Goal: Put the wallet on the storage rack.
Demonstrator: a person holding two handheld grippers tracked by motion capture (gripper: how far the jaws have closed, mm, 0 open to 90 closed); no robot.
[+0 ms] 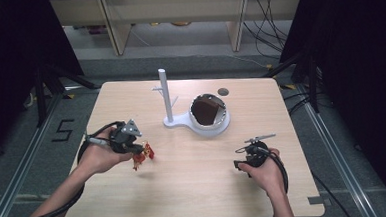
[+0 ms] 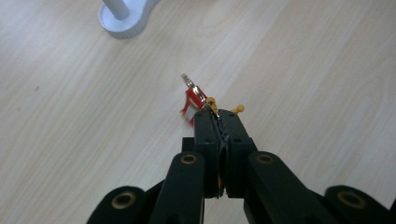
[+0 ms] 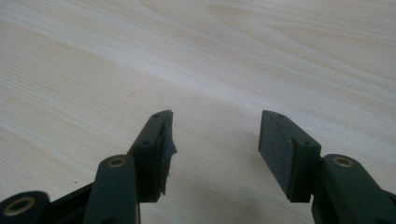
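Observation:
A small red and yellow keychain charm point(image 1: 143, 155) with a metal ring point(image 2: 196, 91) hangs just above the table at the left. My left gripper point(image 1: 136, 149) is shut on it, the jaws pressed together on the ring's base point(image 2: 217, 119). A white stand with an upright peg point(image 1: 166, 97) rises at the table's middle, its base point(image 2: 122, 21) showing in the left gripper view. My right gripper point(image 1: 246, 162) is at the right front of the table, held low. Its jaws point(image 3: 215, 140) stand open over bare wood with nothing between them.
A white round bowl point(image 1: 210, 115) holding a dark brown thing sits next to the stand's base. A small dark disc point(image 1: 223, 92) lies behind it. The wooden table point(image 1: 200, 188) has free room across its front. Shelving and cables stand beyond the far edge.

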